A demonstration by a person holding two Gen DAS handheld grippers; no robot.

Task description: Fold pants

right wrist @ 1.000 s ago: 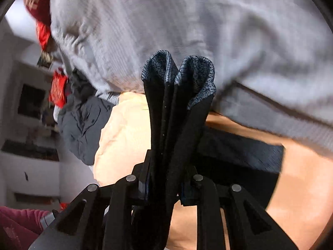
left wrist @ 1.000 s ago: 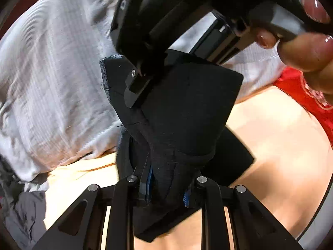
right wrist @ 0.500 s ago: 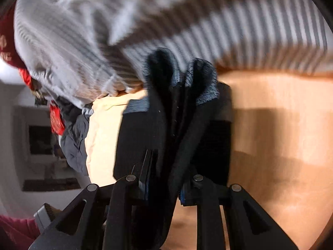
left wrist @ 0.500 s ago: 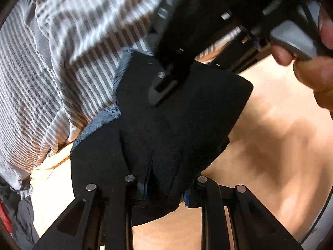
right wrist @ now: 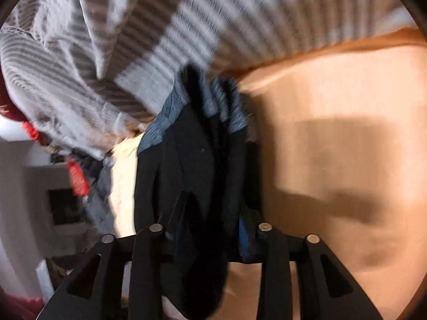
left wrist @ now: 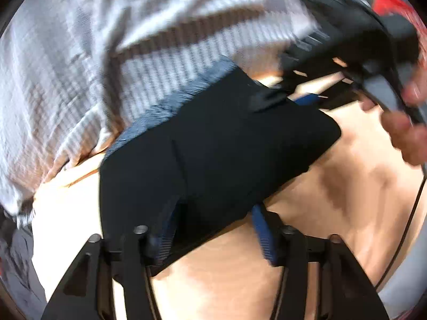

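Observation:
The black pants (left wrist: 213, 146) lie folded into a flat packet on the peach bed sheet (left wrist: 347, 213), with a blue-grey waistband along the far edge. My left gripper (left wrist: 213, 233) straddles the near edge, its jaws opening, and the cloth sits loose between the blue pads (left wrist: 263, 234). In the right wrist view a fold of the pants (right wrist: 197, 160) stands between the jaws of my right gripper (right wrist: 210, 224), which are also opening. From the left wrist view, the right gripper (left wrist: 304, 98) is at the packet's far corner, held by a hand (left wrist: 408, 133).
A grey-and-white striped duvet (left wrist: 106, 53) is bunched right behind the pants. A crumpled grey garment (right wrist: 98, 194) lies at the left edge of the bed, with red items (right wrist: 77, 178) beyond it. A thin black cable (left wrist: 405, 229) hangs at the right.
Both grippers came down and laid the pants flat on the sheet. Their jaws, pinched on the cloth before, now stand apart with the fabric slack between them.

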